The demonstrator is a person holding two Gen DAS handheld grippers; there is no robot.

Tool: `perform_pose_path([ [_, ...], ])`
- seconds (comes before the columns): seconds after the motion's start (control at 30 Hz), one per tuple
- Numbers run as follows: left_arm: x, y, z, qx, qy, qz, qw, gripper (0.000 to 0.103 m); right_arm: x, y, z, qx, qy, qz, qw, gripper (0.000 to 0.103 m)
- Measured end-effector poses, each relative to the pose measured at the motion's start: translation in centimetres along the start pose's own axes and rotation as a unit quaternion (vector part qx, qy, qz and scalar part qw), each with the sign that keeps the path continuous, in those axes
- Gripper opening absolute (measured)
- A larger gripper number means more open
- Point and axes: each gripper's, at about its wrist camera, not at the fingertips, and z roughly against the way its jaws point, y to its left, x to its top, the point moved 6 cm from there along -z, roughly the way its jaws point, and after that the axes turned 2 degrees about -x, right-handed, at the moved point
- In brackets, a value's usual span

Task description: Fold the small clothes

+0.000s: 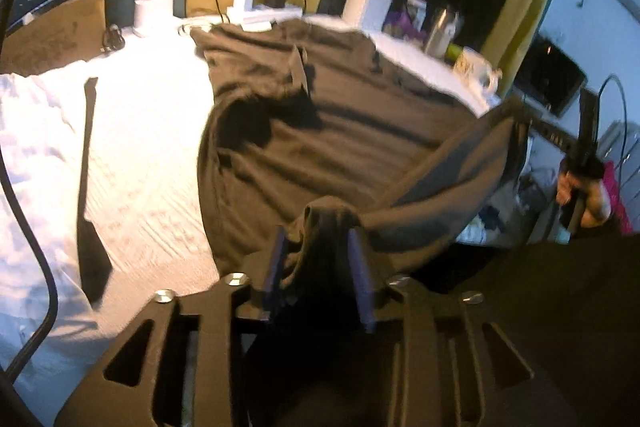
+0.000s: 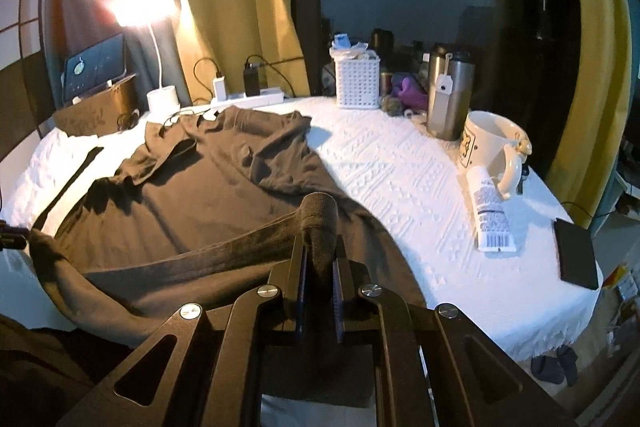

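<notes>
Holding: both my tongs grip the near hem of the brown shirt [image 2: 208, 183], one at each corner, lifted off the white bedspread [image 2: 400, 163].
Left tongs [image 1: 320, 247]: pads part-way apart with a bunched corner of cloth packed between them and touching both; I judge it clamped, though loosely.
Right tongs [image 2: 320, 259]: pressed together on a rolled knob of hem that sticks up above the tips.
Shirt: spread collar-end away from me, toward the power strip [image 2: 250, 99]; the raised hem sags between my two hands.
Risk, left grip: the bunch is thick and the pads are not tight, so a tug forward could pull the corner free and spoil the fold.
Risk, clutter: carrying the hem toward the collar could drag cloth over the loose cable [image 2: 176, 117] by the neckline, or the sweep could nudge the mug [image 2: 494, 147] and tube [image 2: 490, 211] near the edge.
Risk, uneven fold: the body is already wrinkled, so creases may get folded in.
Left view only: my right hand [image 1: 584, 195] on its handle, and a dark strap [image 1: 90, 195] lying on the bedspread left of the shirt.
Right view only: mug, tube, steel tumbler [image 2: 450, 95], white basket [image 2: 358, 81] and a dark wallet [image 2: 576, 253] to the right.
</notes>
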Motion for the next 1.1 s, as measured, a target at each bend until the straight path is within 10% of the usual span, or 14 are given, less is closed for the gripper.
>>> perform_pose_path([
  [0.27, 4.3, 3.5, -1.9, 0.051, -0.04, 0.039, 0.9972, 0.043, 2.9, 0.1, 1.8, 0.0, -0.046, 0.006, 0.999, 0.01],
  [0.5, 3.2, 1.1, -8.1, 0.022, 0.028, 0.005, 0.9993, 0.041, 4.5, 0.0, 3.5, -0.007, -0.075, 0.007, 0.997, 0.01],
  [0.57, 2.0, -0.2, -7.9, 0.019, 0.035, -0.022, 0.999, 0.007, 4.6, -0.4, 3.8, -0.014, -0.08, 0.003, 0.997, 0.01],
  [0.93, -4.6, -2.0, -4.9, -0.021, 0.108, -0.036, 0.9933, 0.005, 2.0, -2.8, -0.4, -0.042, -0.031, -0.029, 0.998, 0.01],
  [1.1, -2.6, -1.4, -2.3, -0.026, 0.069, -0.025, 0.997, 0.006, 0.3, -3.4, -1.5, -0.047, -0.011, -0.036, 0.998, 0.01],
])
